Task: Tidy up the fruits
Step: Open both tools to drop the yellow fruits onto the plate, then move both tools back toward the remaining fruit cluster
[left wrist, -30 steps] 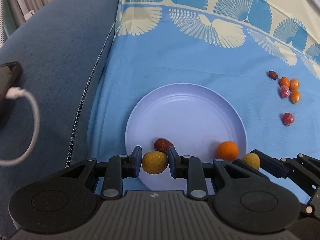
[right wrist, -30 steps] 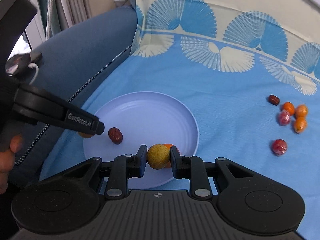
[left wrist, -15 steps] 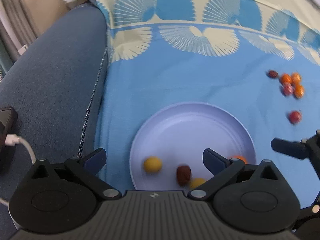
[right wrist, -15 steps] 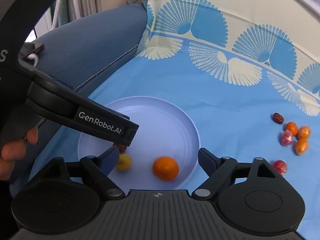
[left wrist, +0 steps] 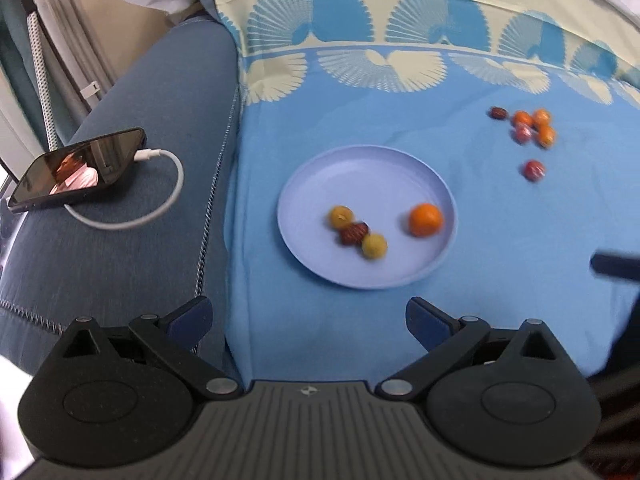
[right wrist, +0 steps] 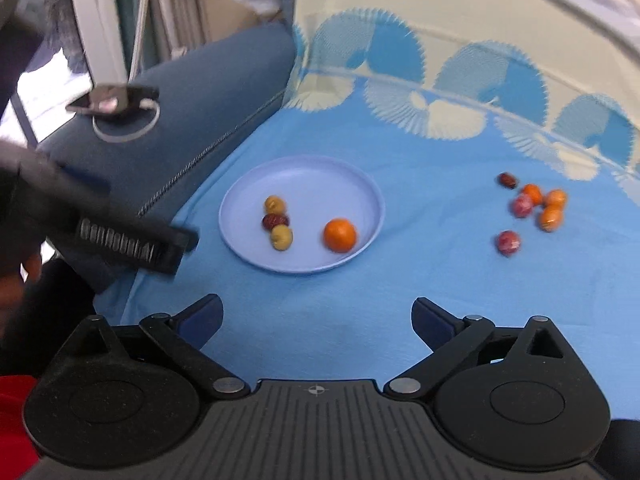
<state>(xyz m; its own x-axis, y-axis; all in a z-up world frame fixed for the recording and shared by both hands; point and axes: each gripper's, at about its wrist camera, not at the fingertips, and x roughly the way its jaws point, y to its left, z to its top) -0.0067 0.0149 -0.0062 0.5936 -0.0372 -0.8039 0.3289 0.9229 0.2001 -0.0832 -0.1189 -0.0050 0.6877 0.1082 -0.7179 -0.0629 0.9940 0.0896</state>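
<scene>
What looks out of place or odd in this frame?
A black smartphone on a white charging cable lies on the blue sofa arm beside the fruit. Six small fruits sit loose on the blue cloth, outside the lilac plate.

Left wrist view looked steeply down, near the plate (left wrist: 434, 270), right wrist view slanted from its right, both shared the plate (right wrist: 240, 254).

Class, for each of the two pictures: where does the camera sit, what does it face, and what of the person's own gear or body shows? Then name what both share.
Left wrist: on the left gripper, facing down at the plate; own open fingers show.
Right wrist: on the right gripper, jaws opening, empty; left gripper at left.
Shared: plate, orange, loose fruits, phone.
</scene>
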